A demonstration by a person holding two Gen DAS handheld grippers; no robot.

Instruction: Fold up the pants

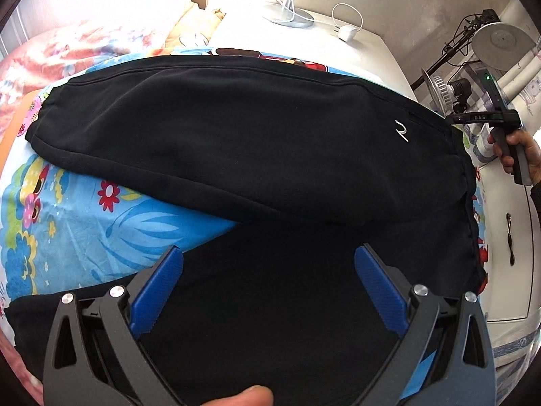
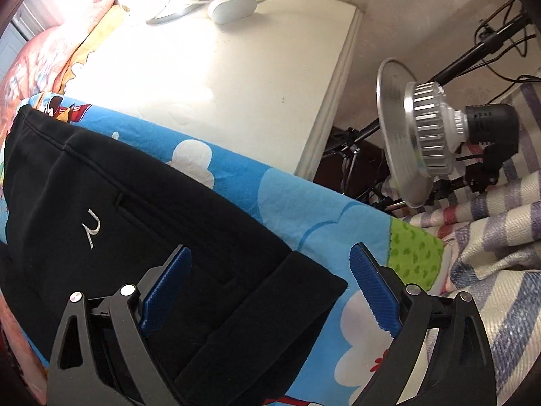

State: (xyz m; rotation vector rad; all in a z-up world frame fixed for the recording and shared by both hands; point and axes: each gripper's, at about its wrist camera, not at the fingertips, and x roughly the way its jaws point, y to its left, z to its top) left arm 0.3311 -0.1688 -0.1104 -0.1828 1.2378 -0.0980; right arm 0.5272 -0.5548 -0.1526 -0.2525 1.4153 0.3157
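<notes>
Black pants (image 1: pixel 236 142) with a small white logo (image 1: pixel 401 131) lie flat across a blue cartoon bedsheet (image 1: pixel 101 223), one leg laid over the other. My left gripper (image 1: pixel 268 264) is open above the lower black layer, with nothing between its blue pads (image 1: pixel 159 291). In the right wrist view the pants (image 2: pixel 101 203) end in a waistband corner (image 2: pixel 304 287). My right gripper (image 2: pixel 270 264) stands open over that corner, its pads (image 2: pixel 372 291) clear of the cloth. At the right edge of the left wrist view a hand (image 1: pixel 525 155) holds the right gripper's handle.
A white nightstand (image 2: pixel 236 67) beyond the sheet carries a lamp base (image 2: pixel 179 6) and a white charger (image 2: pixel 233 8). A studio light (image 2: pixel 426 135) on a stand sits to the right, above a striped blanket (image 2: pixel 490 237). A pink quilt (image 1: pixel 67 44) lies at the far left.
</notes>
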